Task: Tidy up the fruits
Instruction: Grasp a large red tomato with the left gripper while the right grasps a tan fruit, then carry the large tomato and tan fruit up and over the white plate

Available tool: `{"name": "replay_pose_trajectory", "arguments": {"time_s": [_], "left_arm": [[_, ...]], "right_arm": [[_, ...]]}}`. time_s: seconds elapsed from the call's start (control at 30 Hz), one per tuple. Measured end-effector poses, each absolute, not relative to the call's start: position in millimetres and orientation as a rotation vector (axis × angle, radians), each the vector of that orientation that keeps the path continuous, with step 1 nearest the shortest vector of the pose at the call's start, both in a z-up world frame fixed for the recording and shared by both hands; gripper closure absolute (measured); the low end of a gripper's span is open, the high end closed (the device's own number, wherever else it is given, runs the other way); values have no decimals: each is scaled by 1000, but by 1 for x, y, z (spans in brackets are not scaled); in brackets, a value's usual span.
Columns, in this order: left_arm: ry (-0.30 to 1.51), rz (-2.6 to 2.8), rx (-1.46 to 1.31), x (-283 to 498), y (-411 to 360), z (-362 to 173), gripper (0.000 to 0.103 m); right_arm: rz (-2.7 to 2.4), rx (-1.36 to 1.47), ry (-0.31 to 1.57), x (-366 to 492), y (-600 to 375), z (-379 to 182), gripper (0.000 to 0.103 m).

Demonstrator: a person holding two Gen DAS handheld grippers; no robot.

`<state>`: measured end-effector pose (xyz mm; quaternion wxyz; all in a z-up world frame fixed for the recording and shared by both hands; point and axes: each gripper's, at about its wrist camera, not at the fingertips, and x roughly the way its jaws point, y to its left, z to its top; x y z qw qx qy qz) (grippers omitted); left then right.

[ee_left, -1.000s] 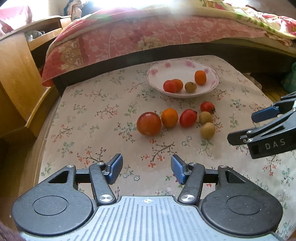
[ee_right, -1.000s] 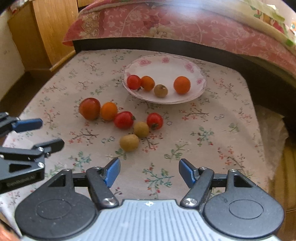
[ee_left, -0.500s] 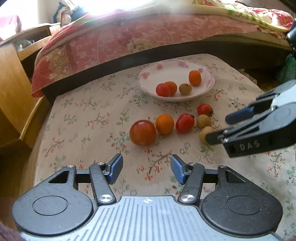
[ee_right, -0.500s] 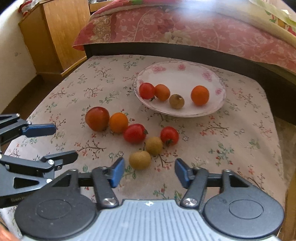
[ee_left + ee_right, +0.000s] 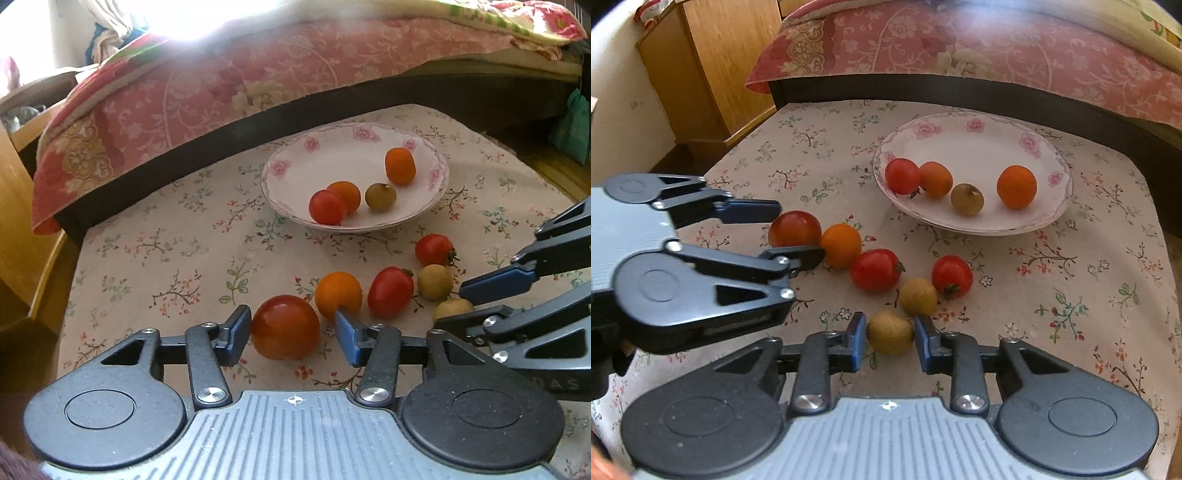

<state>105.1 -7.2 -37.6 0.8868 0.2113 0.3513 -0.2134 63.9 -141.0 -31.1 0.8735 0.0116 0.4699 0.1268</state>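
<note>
Left gripper [image 5: 798,232] hides pt of big tomato [image 5: 794,227]; bed [image 5: 997,44] cut off at top.

A pink floral quilt [image 5: 229,85] draped over the bed's dark edge [image 5: 960,94], and a wooden cabinet [image 5: 713,62] stood beside it.

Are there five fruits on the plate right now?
No, the plate holds four: a red tomato, two orange fruits and a small brownish one.
</note>
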Motion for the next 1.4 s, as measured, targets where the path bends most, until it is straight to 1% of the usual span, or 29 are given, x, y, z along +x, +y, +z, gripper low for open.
{"name": "replay_pose_trajectory", "arguments": {"time_s": [0.07, 0.1, 0.63, 0.67, 0.8, 0.83, 0.93, 1.23, 1.33, 1.4], "left_arm": [[724, -439, 449, 104, -8, -37, 51], [722, -432, 451, 103, -8, -37, 55], [774, -425, 406, 86, 6, -29, 58], [775, -429, 406, 83, 6, -29, 59], [765, -444, 404, 73, 2, -24, 67], [766, -448, 401, 72, 2, -23, 67], [759, -436, 427, 67, 1, -26, 66], [736, -437, 476, 65, 2, -34, 50], [735, -431, 488, 65, 4, -38, 46], [736, -424, 489, 66, 5, -40, 46]], "right_arm": [[259, 25, 987, 64, -143, -31, 72], [255, 26, 990, 64, -143, -30, 72], [196, -27, 1002, 57, -147, -25, 72], [194, -31, 1000, 57, -147, -24, 72], [190, -40, 994, 53, -148, -22, 72], [189, -44, 994, 53, -148, -22, 73], [187, -50, 1000, 51, -149, -23, 72], [196, -46, 1013, 52, -149, -26, 72], [196, -39, 1014, 53, -150, -26, 72], [196, -38, 1013, 53, -150, -26, 72]]}}
